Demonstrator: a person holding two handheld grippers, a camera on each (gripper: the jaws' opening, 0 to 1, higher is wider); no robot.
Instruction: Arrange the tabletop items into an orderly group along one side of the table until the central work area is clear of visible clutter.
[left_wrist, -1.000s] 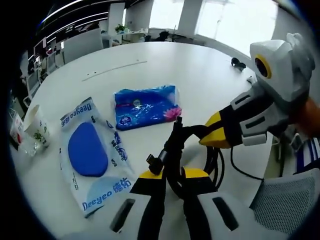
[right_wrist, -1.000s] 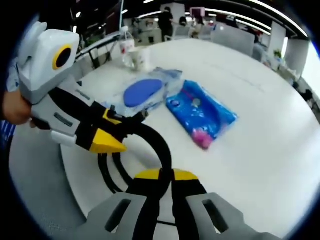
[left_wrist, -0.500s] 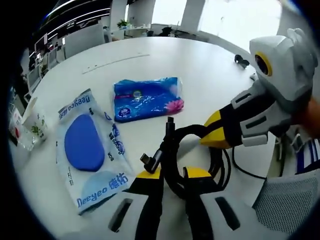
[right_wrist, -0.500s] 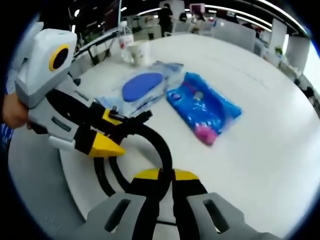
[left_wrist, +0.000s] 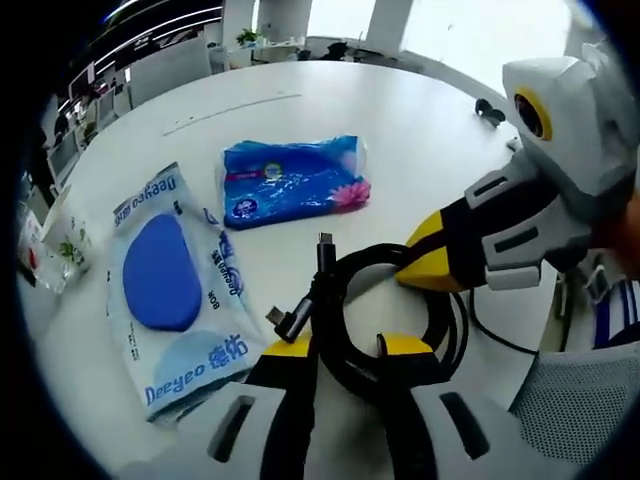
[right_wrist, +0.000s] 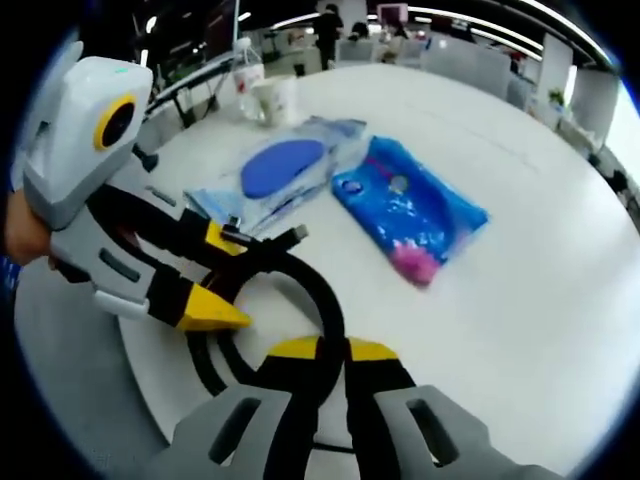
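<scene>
Both views are bright and evenly lit: in the left gripper view daylight pours from the windows at the top, blown out to plain white, while in the right gripper view ceiling light strips curve across the top. The white table shows a pale sheen with only soft, faint shadows beneath the black cable and the blue packet. Fisheye bending stretches everything toward the edges, where detail goes soft and smeared; the near tool bodies are slightly blurred.
</scene>
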